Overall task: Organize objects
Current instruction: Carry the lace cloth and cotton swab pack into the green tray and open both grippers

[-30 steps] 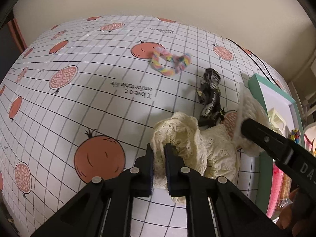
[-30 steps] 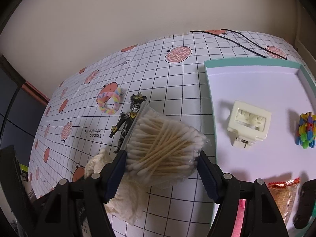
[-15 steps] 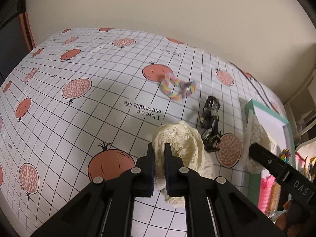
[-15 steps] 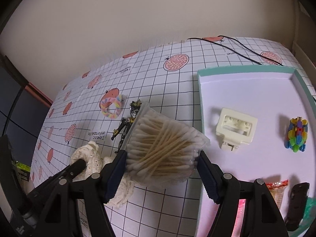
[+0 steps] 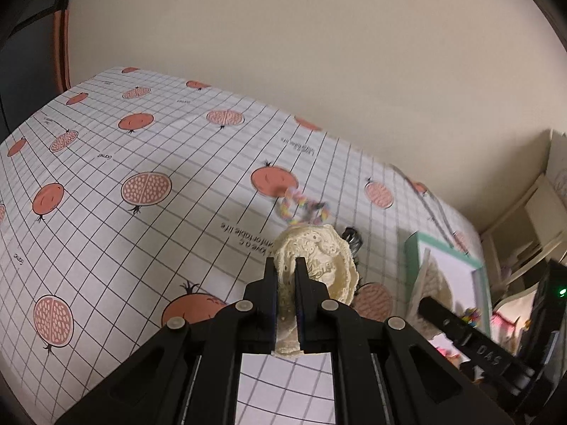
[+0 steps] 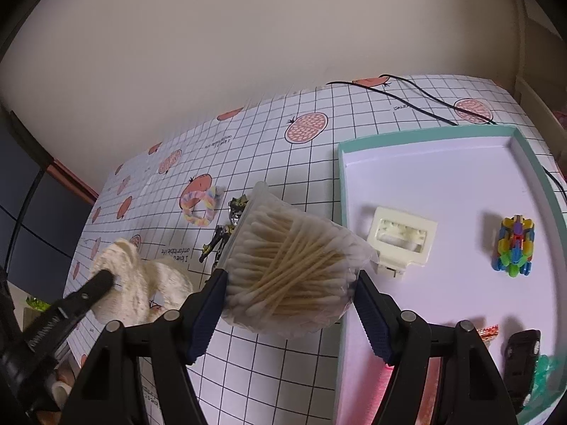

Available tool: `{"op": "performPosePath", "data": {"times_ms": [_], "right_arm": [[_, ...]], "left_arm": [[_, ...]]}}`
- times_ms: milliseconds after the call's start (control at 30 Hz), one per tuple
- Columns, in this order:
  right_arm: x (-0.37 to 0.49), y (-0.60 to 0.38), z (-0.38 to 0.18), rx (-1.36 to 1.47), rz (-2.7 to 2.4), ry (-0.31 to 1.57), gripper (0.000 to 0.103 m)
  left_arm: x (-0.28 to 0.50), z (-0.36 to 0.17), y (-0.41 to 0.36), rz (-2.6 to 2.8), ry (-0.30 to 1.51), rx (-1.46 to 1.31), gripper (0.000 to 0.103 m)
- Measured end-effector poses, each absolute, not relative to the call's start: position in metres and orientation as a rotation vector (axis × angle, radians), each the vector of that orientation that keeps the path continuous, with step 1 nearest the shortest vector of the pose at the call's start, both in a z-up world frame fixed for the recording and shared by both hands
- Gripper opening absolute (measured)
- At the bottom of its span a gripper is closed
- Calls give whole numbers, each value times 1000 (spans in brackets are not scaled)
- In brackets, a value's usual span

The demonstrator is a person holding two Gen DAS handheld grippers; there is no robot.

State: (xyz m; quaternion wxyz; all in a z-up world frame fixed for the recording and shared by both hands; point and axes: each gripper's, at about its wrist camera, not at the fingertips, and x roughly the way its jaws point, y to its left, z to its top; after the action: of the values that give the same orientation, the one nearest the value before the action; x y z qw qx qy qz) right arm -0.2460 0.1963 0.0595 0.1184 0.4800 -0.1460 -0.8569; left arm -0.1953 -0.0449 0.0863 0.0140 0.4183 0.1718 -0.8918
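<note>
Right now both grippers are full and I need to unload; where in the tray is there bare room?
The tray is bare across its far half, between the far rim and the cream plastic clip, and between that clip and the colourful block toy. The near right corner is crowded: black toy car, snack packet.

Cream lace cloth [image 5: 319, 258], soft and openwork, pinched between matt black plastic fingers [image 5: 271, 304]. Clear glossy plastic tub [image 6: 294, 265] of cotton swabs with pale wooden sticks, held by ribbed blue pads [image 6: 205, 318]. Smooth printed tablecloth [image 5: 141, 233] with slight sheen. Tray [image 6: 342, 177] with matt teal rim
</note>
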Motion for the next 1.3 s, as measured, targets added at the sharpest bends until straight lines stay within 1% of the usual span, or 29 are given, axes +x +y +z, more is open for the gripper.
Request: {"op": "performPosePath", "data": {"times_ms": [200,400,733,1133,1300], "right_arm": [[-245,207,65,1385,-2527,-444,73],[-245,226,70,1394,-2557,-459,73],[-243,274,68,1427,-2618,-501,73],[-240,330,66,1495,-2711,-590,74],[-237,349,61,1535,-2731,-665,74]], "left_arm": [[-192,99,-36,-2829,599,1262,8],[-191,110,-10,-2902,638,1255,8],[-200,115,50,-2998,526,1293,8],[-210,114,112,-3098,511,1360,8],[-207,109,136,-3142,517,1409,8]]}}
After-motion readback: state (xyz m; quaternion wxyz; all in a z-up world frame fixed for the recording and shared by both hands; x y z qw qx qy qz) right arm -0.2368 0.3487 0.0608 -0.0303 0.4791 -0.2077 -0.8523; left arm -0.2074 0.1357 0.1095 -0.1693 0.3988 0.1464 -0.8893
